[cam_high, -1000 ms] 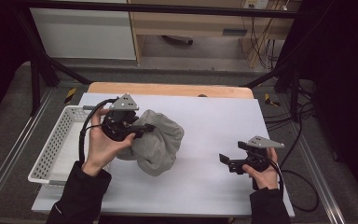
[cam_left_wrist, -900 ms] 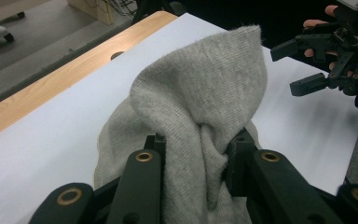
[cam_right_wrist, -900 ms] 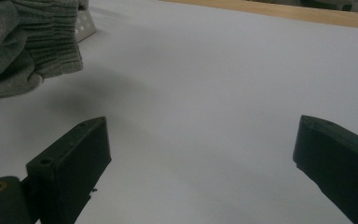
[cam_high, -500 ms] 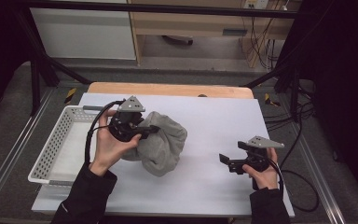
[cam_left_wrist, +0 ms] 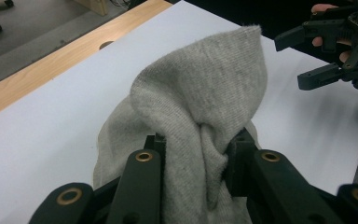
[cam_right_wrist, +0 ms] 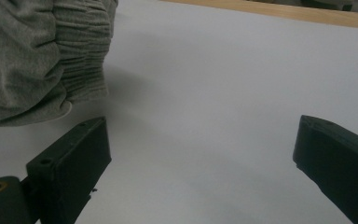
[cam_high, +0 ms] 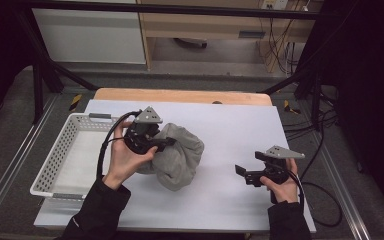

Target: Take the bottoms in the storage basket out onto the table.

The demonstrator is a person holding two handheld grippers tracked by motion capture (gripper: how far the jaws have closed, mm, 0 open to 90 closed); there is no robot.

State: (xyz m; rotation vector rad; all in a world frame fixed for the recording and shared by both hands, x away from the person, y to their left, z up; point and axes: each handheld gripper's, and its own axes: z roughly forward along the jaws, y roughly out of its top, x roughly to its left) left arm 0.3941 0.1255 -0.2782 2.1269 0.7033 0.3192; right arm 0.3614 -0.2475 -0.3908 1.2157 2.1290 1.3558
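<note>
In the lower right of the high view, we kept the right gripper low over the white tabletop, its jaws standing wide apart with nothing between them. In the right gripper view the ribbed cuff of the grey garment lay at the upper left, apart from those jaws. A little farther up and to the left in the high view, the left gripper had its jaws closed on a fold of the grey garment. In the left gripper view the cloth was pinched between the two black jaws and rose above them in a peak. The garment sat bunched near the middle of the tabletop, just beside the white basket at the left edge. We judged that the step in hand was carrying the garment. The next move would probably call for a firm grip and a clean lift over the basket rim.
</note>
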